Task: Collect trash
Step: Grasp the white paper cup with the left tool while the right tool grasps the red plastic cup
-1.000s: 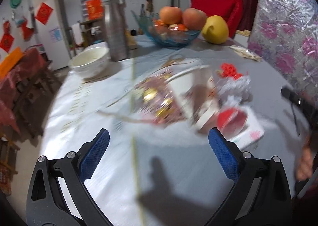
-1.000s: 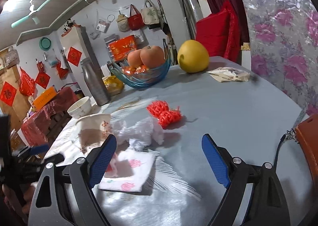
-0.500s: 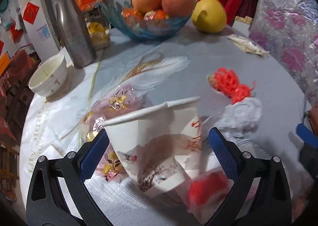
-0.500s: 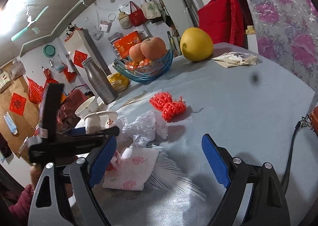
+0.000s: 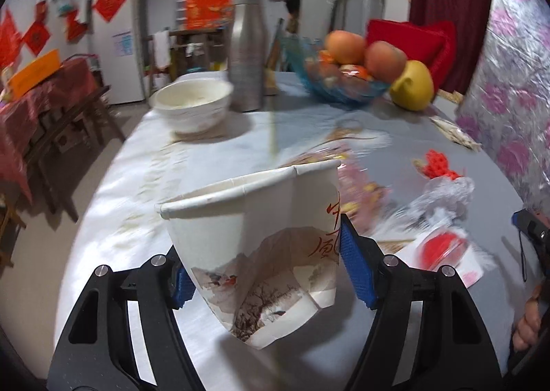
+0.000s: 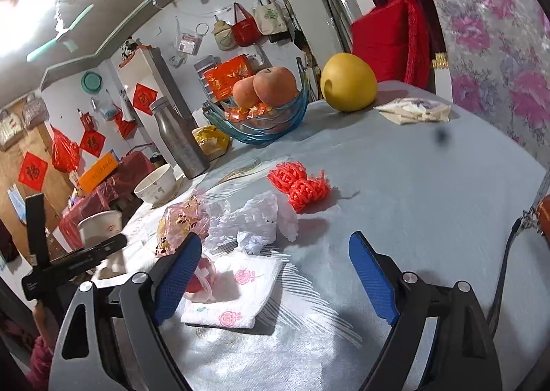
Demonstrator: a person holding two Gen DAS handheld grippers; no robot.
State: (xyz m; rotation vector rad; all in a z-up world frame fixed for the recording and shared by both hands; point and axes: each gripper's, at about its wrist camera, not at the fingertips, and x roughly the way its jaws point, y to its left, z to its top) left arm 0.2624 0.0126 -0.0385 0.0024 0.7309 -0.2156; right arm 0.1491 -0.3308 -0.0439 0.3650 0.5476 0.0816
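My left gripper (image 5: 268, 263) is shut on a crushed white paper cup (image 5: 261, 236) with a landscape print, held above the table. The cup also shows in the right wrist view (image 6: 99, 227). My right gripper (image 6: 275, 281) is open and empty, low over the table. Before it lie a rose-print napkin (image 6: 237, 294) with a red wrapper (image 6: 202, 275) on it, a crumpled white plastic bag (image 6: 254, 219), a pink-gold wrapper (image 6: 182, 222) and red netting (image 6: 299, 181).
A grey cloth covers the table (image 6: 429, 191). At the far side stand a blue glass fruit bowl (image 6: 261, 116), a yellow pomelo (image 6: 347, 81), a steel flask (image 6: 178, 140), a white bowl (image 6: 156, 183) and a folded paper packet (image 6: 412, 109).
My left gripper closed on the paper cup and lifted it off the table, to the left. My right gripper stayed open and shifted only slightly.
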